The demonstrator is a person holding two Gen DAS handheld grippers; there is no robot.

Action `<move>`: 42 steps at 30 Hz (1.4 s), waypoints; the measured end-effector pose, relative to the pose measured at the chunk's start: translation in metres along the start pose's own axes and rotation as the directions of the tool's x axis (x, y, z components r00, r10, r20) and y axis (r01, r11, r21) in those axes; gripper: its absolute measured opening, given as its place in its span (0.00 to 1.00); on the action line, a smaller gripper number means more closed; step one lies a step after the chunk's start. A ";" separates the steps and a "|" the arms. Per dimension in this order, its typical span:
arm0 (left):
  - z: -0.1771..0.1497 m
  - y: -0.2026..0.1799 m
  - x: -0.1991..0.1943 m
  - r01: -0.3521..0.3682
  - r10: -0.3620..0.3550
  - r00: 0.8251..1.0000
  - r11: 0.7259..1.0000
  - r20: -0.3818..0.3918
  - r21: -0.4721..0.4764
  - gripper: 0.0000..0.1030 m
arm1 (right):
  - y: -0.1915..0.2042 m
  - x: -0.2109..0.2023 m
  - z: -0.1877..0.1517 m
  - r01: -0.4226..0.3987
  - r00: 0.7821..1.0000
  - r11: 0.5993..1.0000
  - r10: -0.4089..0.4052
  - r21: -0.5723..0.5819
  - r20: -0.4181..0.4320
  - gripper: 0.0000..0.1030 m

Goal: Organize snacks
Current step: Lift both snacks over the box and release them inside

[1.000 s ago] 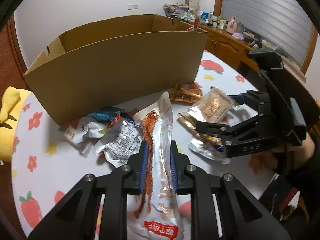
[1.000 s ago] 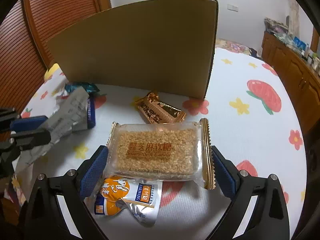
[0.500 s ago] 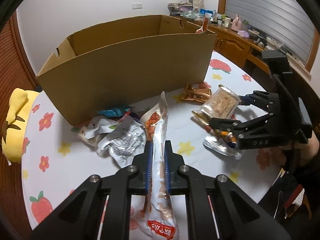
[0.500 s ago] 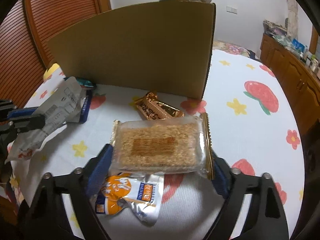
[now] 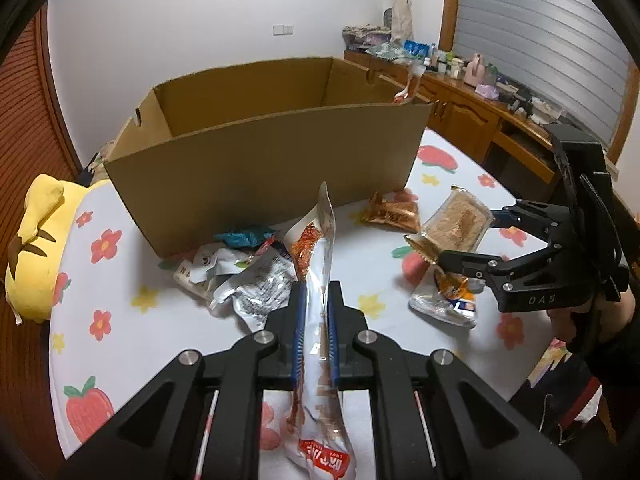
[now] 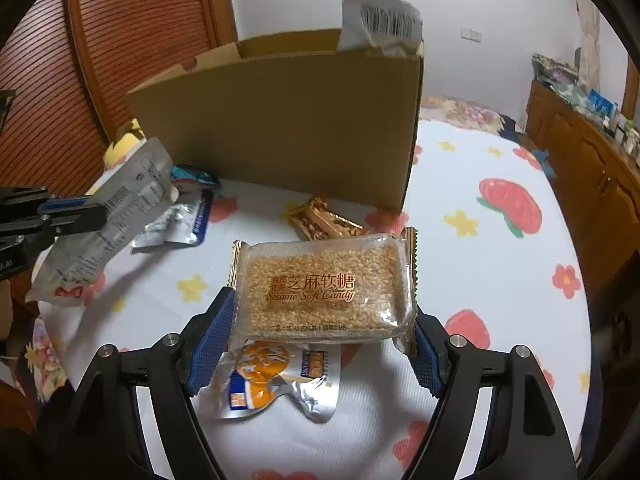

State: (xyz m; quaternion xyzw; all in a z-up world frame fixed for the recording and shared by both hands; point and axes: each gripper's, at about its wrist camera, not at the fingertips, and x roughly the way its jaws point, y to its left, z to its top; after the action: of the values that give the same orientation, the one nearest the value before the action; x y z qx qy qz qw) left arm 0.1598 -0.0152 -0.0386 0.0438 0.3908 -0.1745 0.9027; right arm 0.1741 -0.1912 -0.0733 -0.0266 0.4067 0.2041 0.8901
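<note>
Floral table (image 6: 480, 280); sesame candy (image 6: 324, 284) clamped between right tool (image 6: 320, 340) pads.

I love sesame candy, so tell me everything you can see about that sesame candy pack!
The sesame candy pack is a flat rectangular block of tan sesame seeds in a clear plastic wrapper with crimped gold ends. Reddish-gold print reads "Sesame Soft Candy" under Chinese characters. The right hand-held gripper clamps its two short ends between blue pads, holding it level, label up, off the flowered tablecloth. An orange-and-silver pouch lies below it, and the cardboard box stands beyond.
</note>
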 end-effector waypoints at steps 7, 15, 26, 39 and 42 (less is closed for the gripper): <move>0.014 -0.006 -0.023 0.011 -0.011 0.998 1.000 0.063 0.000 0.07 | 0.009 -0.023 0.009 -0.020 0.998 1.000 0.021 -0.019 0.056 0.77; 0.033 -0.004 -0.048 0.026 -0.026 0.991 1.000 0.129 0.000 0.07 | 0.018 -0.043 0.020 -0.031 0.994 0.999 0.035 -0.039 0.107 0.77; 0.079 0.011 -0.071 0.005 -0.007 0.979 1.000 0.202 0.009 0.07 | 0.024 -0.075 0.063 -0.044 0.978 0.995 0.061 -0.088 0.198 0.78; 0.130 0.043 -0.057 -0.031 0.033 0.977 0.999 0.212 -0.010 0.07 | 0.026 -0.062 0.121 -0.053 0.971 0.989 0.083 -0.139 0.222 0.78; 0.137 0.048 -0.048 -0.042 0.043 0.978 0.999 0.204 -0.010 0.07 | 0.025 -0.056 0.130 -0.062 0.971 0.988 0.092 -0.143 0.219 0.78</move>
State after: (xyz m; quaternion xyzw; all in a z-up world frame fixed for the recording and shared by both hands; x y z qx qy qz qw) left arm 0.2408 0.0132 0.0880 0.0317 0.2953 -0.1578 0.9418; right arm 0.2242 -0.1595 0.0577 -0.0478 0.2894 0.2673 0.9179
